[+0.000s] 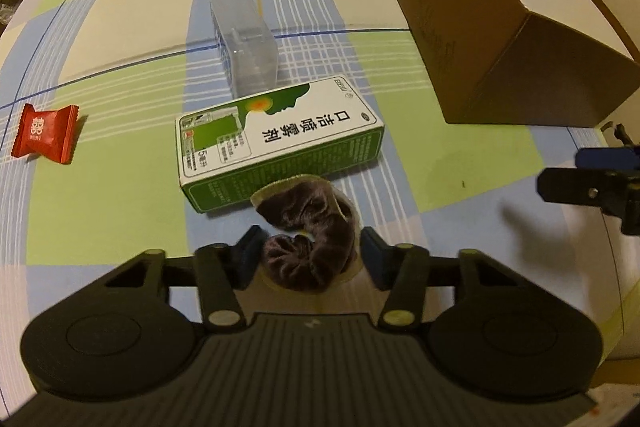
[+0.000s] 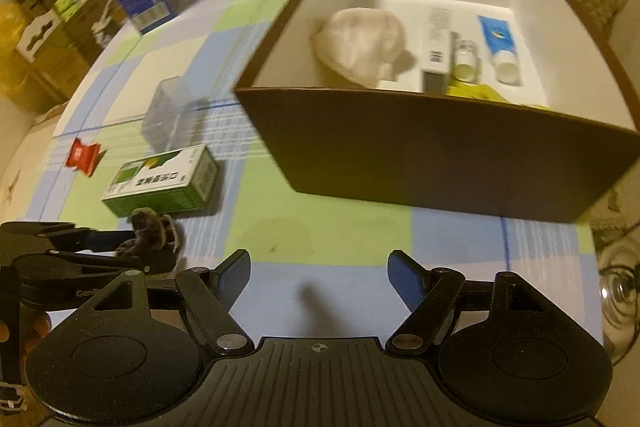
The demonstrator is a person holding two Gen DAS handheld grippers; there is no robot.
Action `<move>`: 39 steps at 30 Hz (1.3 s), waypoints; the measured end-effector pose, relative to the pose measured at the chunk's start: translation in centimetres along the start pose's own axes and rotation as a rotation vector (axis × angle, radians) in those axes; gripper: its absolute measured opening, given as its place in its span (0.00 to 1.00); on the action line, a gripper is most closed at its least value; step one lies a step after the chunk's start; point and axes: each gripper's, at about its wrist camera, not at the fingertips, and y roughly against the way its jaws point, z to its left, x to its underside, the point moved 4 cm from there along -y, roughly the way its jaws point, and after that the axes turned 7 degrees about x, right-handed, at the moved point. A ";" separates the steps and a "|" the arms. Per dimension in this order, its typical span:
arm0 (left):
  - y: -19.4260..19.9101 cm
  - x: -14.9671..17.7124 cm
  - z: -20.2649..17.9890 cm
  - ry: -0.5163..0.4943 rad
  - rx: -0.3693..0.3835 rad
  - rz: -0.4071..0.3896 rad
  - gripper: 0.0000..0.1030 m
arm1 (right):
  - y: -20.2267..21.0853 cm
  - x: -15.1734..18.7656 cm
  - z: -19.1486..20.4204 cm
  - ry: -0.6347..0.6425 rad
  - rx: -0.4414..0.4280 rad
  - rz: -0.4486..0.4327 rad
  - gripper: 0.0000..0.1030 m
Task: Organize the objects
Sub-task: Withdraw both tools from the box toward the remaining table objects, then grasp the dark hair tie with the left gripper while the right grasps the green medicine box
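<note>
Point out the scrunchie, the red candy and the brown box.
scrunchie (image 1: pixel 310 247): left wrist view, middle of the velvet loop.
red candy (image 1: pixel 44 135): left wrist view, wrapper centre.
brown box (image 2: pixel 440 155): right wrist view, near outer wall.

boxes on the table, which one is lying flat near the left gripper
The green and white spray box, lying on its broad face just beyond the scrunchie between the left gripper's fingers. The clear plastic box lies farther back; the brown storage box stands open-topped.

Right gripper (image 2: pixel 319 277) open, empty, near brown box (image 2: pixel 440 163); left gripper (image 2: pixel 132 247) clamping velvet scrunchie (image 2: pixel 154 233).
</note>
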 end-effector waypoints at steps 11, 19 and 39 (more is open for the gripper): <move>3.5 3.6 4.7 0.123 -0.068 0.000 0.25 | -1.3 -1.0 6.1 0.237 -0.123 -0.062 0.64; 6.1 6.0 10.7 0.301 -0.181 -0.025 0.26 | -4.5 -4.8 10.6 0.339 -0.140 -0.148 0.26; 7.8 8.3 14.4 0.404 -0.211 -0.042 0.31 | -8.5 -4.5 10.3 0.122 -0.399 0.113 0.26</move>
